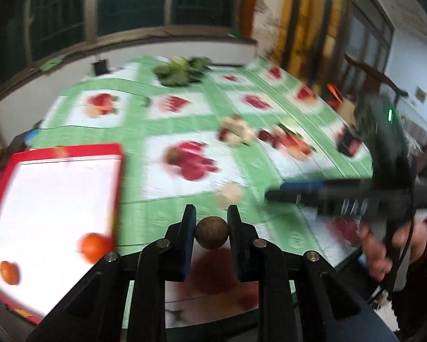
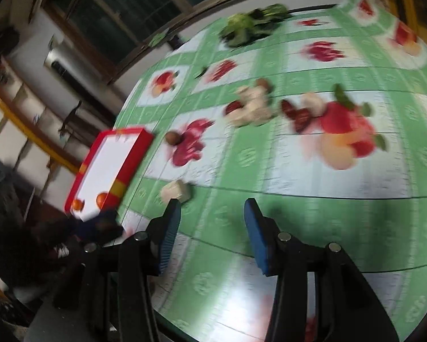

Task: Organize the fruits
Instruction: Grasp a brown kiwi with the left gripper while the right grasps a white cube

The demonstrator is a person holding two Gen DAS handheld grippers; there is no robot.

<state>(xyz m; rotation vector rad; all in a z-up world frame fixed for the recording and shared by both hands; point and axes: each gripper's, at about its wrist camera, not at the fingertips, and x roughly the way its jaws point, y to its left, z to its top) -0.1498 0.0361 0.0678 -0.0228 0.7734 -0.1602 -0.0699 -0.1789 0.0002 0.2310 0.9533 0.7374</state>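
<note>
My left gripper is shut on a small round brown fruit and holds it above the table's near edge, just right of the red-rimmed white tray. Two orange fruits lie in the tray's near end; they also show in the right wrist view. My right gripper is open and empty above the green tablecloth; it also shows in the left wrist view. Another brown fruit lies on the cloth beside the tray. A pale chunk lies by my right gripper's left finger.
A heap of pale pieces and dark red fruits lies mid-table, with more red ones to its right. Leafy greens lie at the far edge. The tablecloth carries printed fruit pictures. A window wall stands behind the table.
</note>
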